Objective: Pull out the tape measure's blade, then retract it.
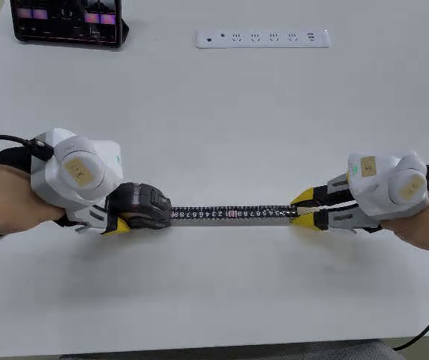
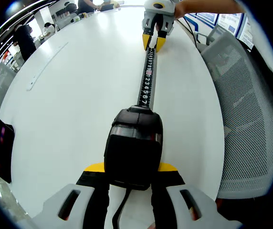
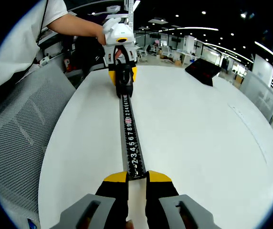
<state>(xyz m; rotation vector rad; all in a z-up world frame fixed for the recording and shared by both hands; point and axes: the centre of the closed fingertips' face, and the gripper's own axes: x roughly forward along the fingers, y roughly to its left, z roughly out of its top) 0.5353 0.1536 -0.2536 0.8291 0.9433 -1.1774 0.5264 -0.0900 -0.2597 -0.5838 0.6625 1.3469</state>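
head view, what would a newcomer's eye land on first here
First the numbered blade, stretched straight across the middle of the white table. It runs from the black tape measure clamped in the left gripper on the left to the right gripper, which pinches its end. Farther back lie a white power strip and a dark screen in the top left corner.

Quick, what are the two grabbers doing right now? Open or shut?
Left gripper: shut on the tape measure case.
Right gripper: shut on the end of the blade.
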